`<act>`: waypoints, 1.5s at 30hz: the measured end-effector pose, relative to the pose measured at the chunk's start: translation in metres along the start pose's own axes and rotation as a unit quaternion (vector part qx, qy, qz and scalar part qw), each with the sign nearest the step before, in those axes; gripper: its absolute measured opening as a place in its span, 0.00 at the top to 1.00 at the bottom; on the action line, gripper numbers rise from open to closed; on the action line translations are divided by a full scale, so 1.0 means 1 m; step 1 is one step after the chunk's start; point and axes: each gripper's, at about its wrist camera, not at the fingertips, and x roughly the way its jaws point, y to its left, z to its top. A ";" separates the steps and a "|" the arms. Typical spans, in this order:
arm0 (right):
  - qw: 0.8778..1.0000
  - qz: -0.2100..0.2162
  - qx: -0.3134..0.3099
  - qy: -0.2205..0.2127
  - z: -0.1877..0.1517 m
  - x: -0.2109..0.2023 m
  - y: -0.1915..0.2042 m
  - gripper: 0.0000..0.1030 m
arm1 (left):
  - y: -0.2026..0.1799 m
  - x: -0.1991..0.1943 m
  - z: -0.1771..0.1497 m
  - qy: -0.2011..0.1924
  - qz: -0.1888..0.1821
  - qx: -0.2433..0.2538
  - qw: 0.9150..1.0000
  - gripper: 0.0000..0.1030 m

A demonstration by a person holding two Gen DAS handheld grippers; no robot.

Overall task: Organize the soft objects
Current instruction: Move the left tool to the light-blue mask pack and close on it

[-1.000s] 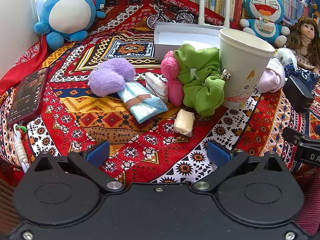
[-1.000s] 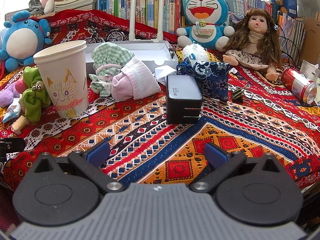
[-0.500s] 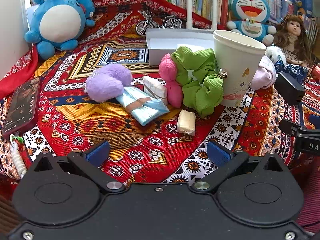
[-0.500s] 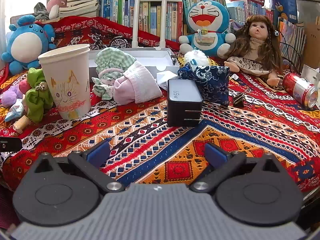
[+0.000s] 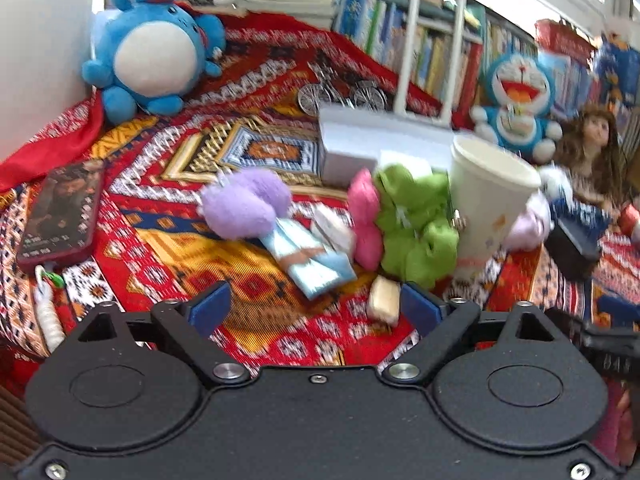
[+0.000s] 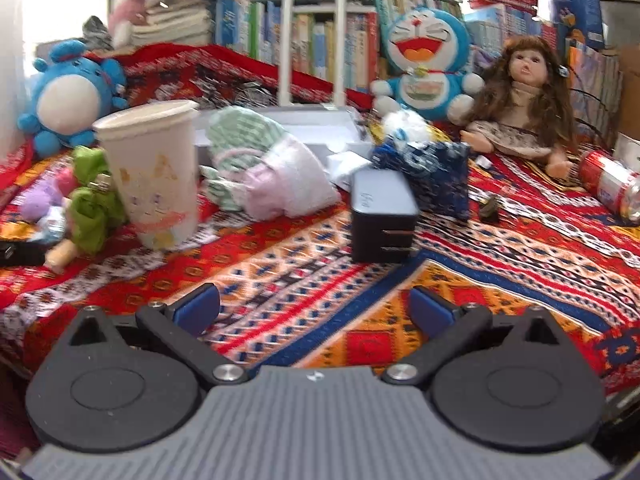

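My left claw (image 5: 314,306) hung low over the patterned cloth (image 5: 248,292), its blue pads set fairly wide and drawing inward, with only cloth between them. Just beyond the right pad lay a small cream block (image 5: 383,299), close to it, though I could not tell whether they touched. Farther off sat the soft things in a huddle: a purple fluffy ball (image 5: 246,206) to the left, a pale blue packet (image 5: 310,258) leaning from it toward me, then a pink plush piece (image 5: 365,220) pressed against a green scrunchie (image 5: 416,224), which rested against a paper cup (image 5: 488,208) on the right. A phone (image 5: 62,216) lay well apart at the left edge.

My right claw (image 6: 314,314) stood wide with nothing in it over the cloth. Ahead of it stood a black charger (image 6: 382,216), not touching. Beyond and to its left lay a pink and green fabric bundle (image 6: 272,172), beside the cup.
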 end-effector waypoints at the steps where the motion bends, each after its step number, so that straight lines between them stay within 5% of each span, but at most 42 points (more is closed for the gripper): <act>1: 1.000 0.012 -0.009 -0.008 0.001 -0.002 0.004 0.00 | 0.002 -0.001 0.002 -0.005 -0.002 -0.003 1.000 0.20; 8: 0.994 0.088 -0.048 -0.031 0.003 -0.013 0.028 0.05 | 0.015 0.015 0.016 0.026 -0.045 -0.060 0.997 0.56; 23: 0.975 0.193 -0.103 -0.038 0.003 -0.018 0.077 0.23 | 0.007 0.049 0.023 0.026 0.007 -0.055 0.998 0.61; 28: 0.972 0.205 -0.111 -0.035 0.004 -0.013 0.087 0.26 | 0.010 0.048 0.023 0.024 -0.002 -0.060 0.998 0.62; 32: 0.970 0.214 -0.113 -0.034 0.007 -0.007 0.094 0.27 | 0.011 0.042 0.022 0.014 -0.008 -0.048 0.999 0.84; 40: 0.966 0.222 -0.128 -0.026 0.008 0.004 0.111 0.32 | 0.018 0.029 0.018 0.012 -0.007 -0.038 0.999 0.87; 45: 0.967 0.217 -0.132 -0.025 0.009 0.010 0.119 0.44 | 0.027 0.023 0.014 0.012 0.002 -0.031 0.999 0.87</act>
